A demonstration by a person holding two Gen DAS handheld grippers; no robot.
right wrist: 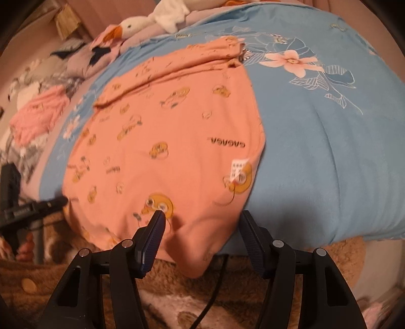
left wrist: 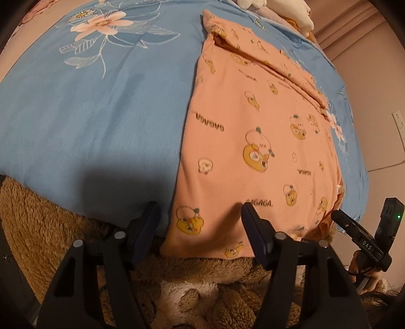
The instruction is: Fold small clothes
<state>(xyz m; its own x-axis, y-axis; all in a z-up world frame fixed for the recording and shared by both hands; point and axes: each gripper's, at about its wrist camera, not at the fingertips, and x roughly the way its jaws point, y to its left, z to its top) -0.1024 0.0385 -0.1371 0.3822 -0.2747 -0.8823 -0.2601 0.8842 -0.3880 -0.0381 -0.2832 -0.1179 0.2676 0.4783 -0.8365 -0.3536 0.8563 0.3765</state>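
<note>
Evidently ready to fold, both the left hand-held gripper (left wrist: 200, 215) and right hand-held gripper (right wrist: 201, 222) gape empty over the orange garment's (left wrist: 253, 141) hem at the bed's (left wrist: 88, 114) near edge.

Bedroom: floral duvet (left wrist: 88, 106), plush goose (right wrist: 136, 24).

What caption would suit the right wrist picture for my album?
Open right tongs poised over the near hem of an orange duck-print garment spread on a blue floral quilt.

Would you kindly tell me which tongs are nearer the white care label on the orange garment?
Right. The right tongs straddle the hem just below the label; the left tongs sit at the garment's opposite bottom corner.
</note>
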